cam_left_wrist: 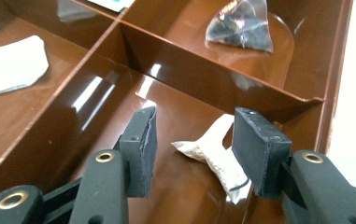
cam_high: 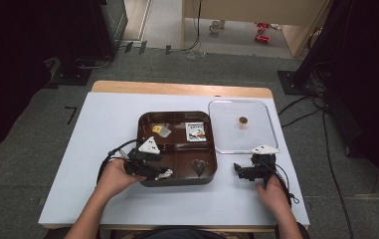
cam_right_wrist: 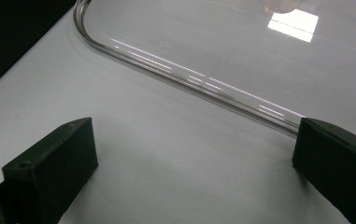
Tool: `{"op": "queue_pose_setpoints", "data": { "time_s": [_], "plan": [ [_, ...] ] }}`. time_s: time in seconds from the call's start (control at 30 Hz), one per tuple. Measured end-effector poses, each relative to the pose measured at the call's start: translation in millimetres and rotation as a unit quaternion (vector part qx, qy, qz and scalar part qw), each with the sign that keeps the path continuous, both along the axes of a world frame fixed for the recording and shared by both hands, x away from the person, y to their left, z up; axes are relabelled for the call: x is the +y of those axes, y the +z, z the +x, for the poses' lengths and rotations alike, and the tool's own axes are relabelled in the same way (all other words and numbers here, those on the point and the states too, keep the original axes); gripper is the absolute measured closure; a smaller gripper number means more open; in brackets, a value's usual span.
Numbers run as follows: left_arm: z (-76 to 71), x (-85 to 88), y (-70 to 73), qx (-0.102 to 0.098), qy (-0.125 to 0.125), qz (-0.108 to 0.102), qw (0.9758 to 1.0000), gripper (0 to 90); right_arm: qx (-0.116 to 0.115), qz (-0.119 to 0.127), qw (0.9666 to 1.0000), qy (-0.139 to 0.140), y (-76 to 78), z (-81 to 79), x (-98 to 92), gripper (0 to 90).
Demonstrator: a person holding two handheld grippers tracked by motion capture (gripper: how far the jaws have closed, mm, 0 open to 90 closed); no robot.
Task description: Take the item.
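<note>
A brown divided tray (cam_high: 142,122) sits mid-table. My left gripper (cam_high: 161,173) reaches into its near left compartment and stands open (cam_left_wrist: 194,151) around a small white sachet (cam_left_wrist: 215,154) lying on the tray floor; the sachet lies beside the right-hand pad (cam_left_wrist: 257,149). A dark clear packet (cam_left_wrist: 240,25) lies in the neighbouring compartment (cam_high: 199,167). A white packet (cam_left_wrist: 10,65) lies in another compartment. My right gripper (cam_high: 240,170) rests on the white table and is open (cam_right_wrist: 194,163) with nothing between its jaws, just short of the clear lid's rim (cam_right_wrist: 189,77).
The clear lid (cam_high: 222,144) lies flat right of the tray, a small brown knob (cam_high: 243,120) at its centre. A yellow item (cam_high: 157,129) and a printed card (cam_high: 195,132) lie in the tray's far compartments. Beyond the table, cables (cam_high: 306,107) run over the floor.
</note>
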State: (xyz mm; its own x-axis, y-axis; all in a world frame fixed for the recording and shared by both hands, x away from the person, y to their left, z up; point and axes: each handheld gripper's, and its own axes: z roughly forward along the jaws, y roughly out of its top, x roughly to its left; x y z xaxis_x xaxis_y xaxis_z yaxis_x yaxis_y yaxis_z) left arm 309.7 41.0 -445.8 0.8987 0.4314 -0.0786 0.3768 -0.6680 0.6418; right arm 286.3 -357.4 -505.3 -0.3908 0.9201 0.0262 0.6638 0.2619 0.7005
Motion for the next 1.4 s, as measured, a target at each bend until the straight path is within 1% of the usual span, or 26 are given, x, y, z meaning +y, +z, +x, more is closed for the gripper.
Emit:
{"op": "queue_pose_setpoints", "data": {
  "time_s": [0.03,0.1,0.13,0.4,0.43,0.47,0.63,0.67,0.7,0.73,0.77,0.8,0.83,0.87,0.9,0.93,1.0,1.1,1.13,1.2,1.27,1.37,1.4],
  "plan": [
    [-0.4,-1.9,-1.8,0.003,-0.005,0.007,1.0,50.2,0.0,0.0,1.0,0.0,0.0,0.0,0.0,0.0],
    [-0.8,-2.7,-2.6,0.004,-0.007,0.011,0.9999,50.0,0.0,0.0,1.0,0.0,0.0,0.0,0.0,0.0],
    [-1.4,-4.1,-4.0,0.008,-0.011,0.013,0.9998,49.0,0.0,0.0,1.0,0.0,0.0,0.0,0.0,0.0],
    [-1.3,-6.5,-5.7,0.022,-0.016,0.016,0.9995,46.1,0.0,0.0,1.0,0.0,0.0,0.0,0.0,0.0],
    [-1.5,-7.0,-6.2,0.026,-0.019,0.017,0.9993,46.1,0.0,0.0,1.0,0.0,0.0,0.0,0.0,0.0],
    [-2.2,-8.2,-7.6,0.034,-0.026,0.02,0.9989,45.2,0.0,0.0,1.0,0.0,0.0,0.0,0.0,0.0],
    [-1.6,-7.7,-7.5,0.041,-0.025,0.022,0.9986,45.6,0.0,0.0,1.0,0.0,0.0,0.0,0.0,0.0],
    [-0.4,-7.2,-7.9,0.051,-0.021,0.023,0.9982,45.6,0.0,0.0,1.0,0.0,0.0,0.0,0.0,0.0],
    [0.1,-7.2,-7.9,0.055,-0.019,0.025,0.998,45.8,0.0,0.0,1.0,0.0,0.0,0.0,0.0,0.0],
    [0.1,-7.2,-7.9,0.055,-0.019,0.025,0.998,47.2,0.0,0.0,1.0,0.0,0.0,0.0,0.0,0.0],
    [0.0,-7.9,-7.4,0.055,-0.017,0.033,0.9978,47.2,0.0,0.0,1.0,0.0,0.0,0.0,0.0,0.0],
    [-1.6,-12.7,-7.5,0.049,-0.012,0.076,0.9959,56.3,0.0,0.0,1.0,0.0,0.0,0.0,0.0,0.0],
    [-1.9,-14.1,-7.6,0.053,-0.011,0.082,0.9951,57.7,0.0,0.0,1.0,0.0,0.0,0.0,0.1,0.0],
    [-2.3,-15.3,-7.7,0.059,-0.011,0.086,0.9945,60.9,0.0,0.0,1.0,0.0,0.0,0.0,0.1,0.0],
    [-2.3,-15.3,-7.7,0.059,-0.011,0.086,0.9945,63.6,0.0,0.0,1.0,0.0,0.0,0.0,0.1,0.0],
    [-1.8,-15.7,-7.9,0.065,-0.01,0.087,0.994,63.6,0.0,0.0,1.0,0.0,0.0,0.0,0.0,0.0],
    [-1.6,-15.5,-8.2,0.069,-0.008,0.084,0.994,63.4,0.0,0.0,1.0,0.0,0.0,0.0,0.0,0.0],
    [-1.8,-15.6,-8.0,0.069,-0.01,0.083,0.9941,64.4,0.0,0.0,1.0,0.0,0.0,0.0,0.0,0.0],
    [-1.7,-16.2,-8.5,0.071,-0.01,0.078,0.9943,65.2,0.0,0.0,1.0,0.0,0.0,0.0,0.0,0.0],
    [-1.7,-16.4,-8.4,0.072,-0.011,0.076,0.9944,65.3,0.0,0.0,1.0,0.0,0.0,0.0,0.0,0.0],
    [-2.5,-16.6,-8.2,0.067,-0.016,0.073,0.995,67.2,0.0,0.0,1.0,0.0,0.0,0.0,0.0,0.0],
    [-2.5,-15.9,-7.1,0.063,-0.016,0.072,0.9953,68.2,0.0,0.0,1.0,0.0,0.0,0.0,0.0,0.0],
    [-2.3,-15.0,-6.3,0.06,-0.013,0.068,0.9958,68.5,0.0,0.0,1.0,0.0,0.0,0.0,0.0,0.0]
  ]
}}
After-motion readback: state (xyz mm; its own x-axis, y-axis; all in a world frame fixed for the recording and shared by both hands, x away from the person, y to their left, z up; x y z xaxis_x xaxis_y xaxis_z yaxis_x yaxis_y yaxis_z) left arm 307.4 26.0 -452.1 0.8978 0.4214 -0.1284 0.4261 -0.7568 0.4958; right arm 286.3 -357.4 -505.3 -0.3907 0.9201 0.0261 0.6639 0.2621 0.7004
